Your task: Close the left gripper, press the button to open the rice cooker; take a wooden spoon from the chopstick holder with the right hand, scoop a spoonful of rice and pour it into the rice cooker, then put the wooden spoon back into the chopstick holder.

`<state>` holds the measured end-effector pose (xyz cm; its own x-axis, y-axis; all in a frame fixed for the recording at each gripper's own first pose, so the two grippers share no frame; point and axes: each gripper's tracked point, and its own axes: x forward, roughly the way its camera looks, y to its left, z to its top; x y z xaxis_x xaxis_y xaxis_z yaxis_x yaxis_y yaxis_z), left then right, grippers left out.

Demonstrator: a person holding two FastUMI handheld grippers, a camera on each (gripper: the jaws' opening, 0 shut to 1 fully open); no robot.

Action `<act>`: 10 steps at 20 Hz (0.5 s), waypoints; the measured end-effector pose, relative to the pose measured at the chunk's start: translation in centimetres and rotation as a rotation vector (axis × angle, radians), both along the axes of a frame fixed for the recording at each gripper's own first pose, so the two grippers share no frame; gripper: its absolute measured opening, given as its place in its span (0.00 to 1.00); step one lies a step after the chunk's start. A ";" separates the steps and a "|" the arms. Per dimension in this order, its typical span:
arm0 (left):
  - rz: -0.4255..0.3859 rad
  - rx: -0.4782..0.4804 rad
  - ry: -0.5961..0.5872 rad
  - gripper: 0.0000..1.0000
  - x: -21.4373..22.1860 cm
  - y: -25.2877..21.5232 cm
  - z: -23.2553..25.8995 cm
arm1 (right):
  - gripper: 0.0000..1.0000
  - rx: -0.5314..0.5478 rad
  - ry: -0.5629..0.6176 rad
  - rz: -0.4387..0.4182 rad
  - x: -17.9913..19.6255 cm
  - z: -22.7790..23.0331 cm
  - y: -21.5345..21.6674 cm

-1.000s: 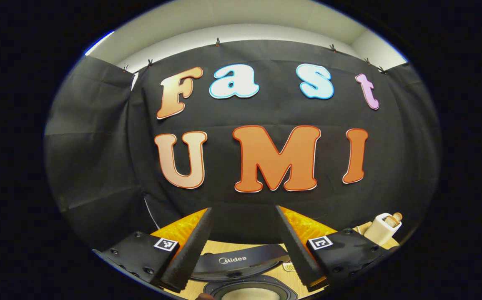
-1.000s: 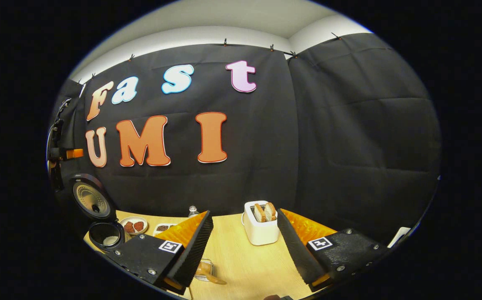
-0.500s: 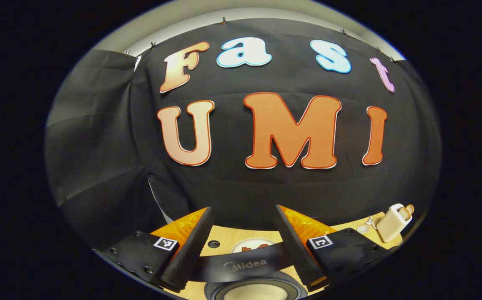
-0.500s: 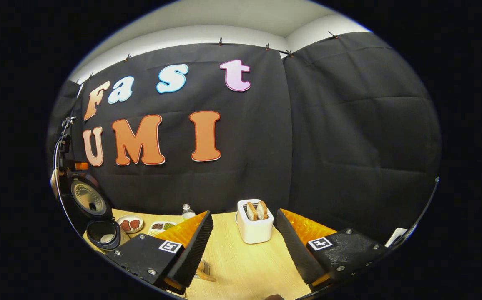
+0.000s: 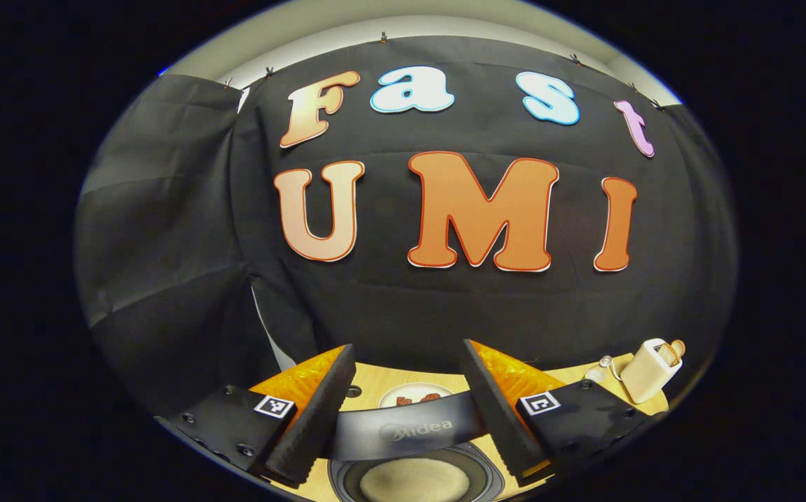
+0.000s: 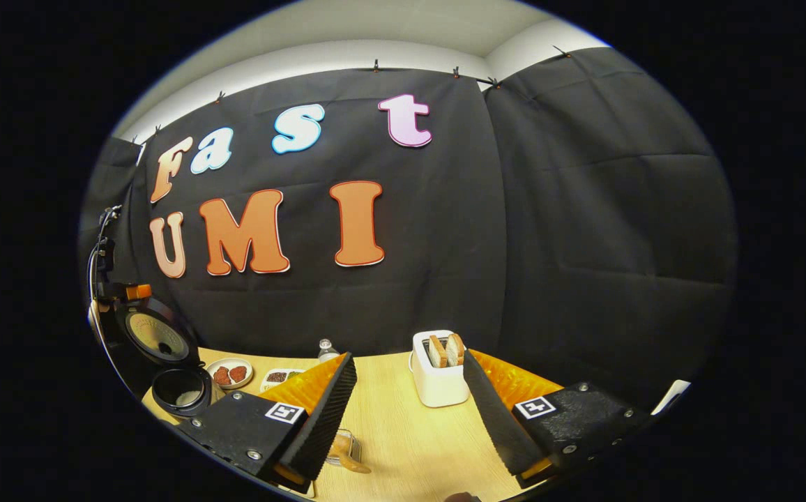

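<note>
The rice cooker [image 6: 166, 362] stands lid-up, rice inside (scooping judged done). Left tongs [image 5: 403, 411] spread above it; right tongs [image 6: 406, 411] spread, empty, near the toaster [image 6: 440, 373].

Black rice cooker [image 6: 166, 362], white toaster [image 6: 439, 380], pale wood-grain table [image 6: 410, 432], red-dotted white plate [image 6: 229, 373].

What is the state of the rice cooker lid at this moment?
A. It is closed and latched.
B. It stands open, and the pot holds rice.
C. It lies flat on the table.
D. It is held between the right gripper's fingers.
B: in the right gripper view the rice cooker has its lid raised, and pale rice shows in the pot.
</note>
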<state>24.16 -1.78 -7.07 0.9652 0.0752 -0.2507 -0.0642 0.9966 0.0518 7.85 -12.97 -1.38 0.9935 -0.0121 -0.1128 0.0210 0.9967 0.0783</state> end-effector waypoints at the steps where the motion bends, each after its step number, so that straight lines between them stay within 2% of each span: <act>1: -0.010 -0.003 0.003 0.98 -1.0 -0.5 -0.4 | 0.94 0.003 -0.004 0.012 0.0 0.1 0.3; 6: -0.042 -0.034 0.064 1.00 -7.3 -3.0 -5.8 | 0.94 0.009 -0.001 0.068 0.3 -0.5 1.5; 10: -0.028 -0.001 0.058 0.98 -10.7 -3.9 -10.5 | 0.94 0.004 0.010 0.097 0.2 -1.1 2.0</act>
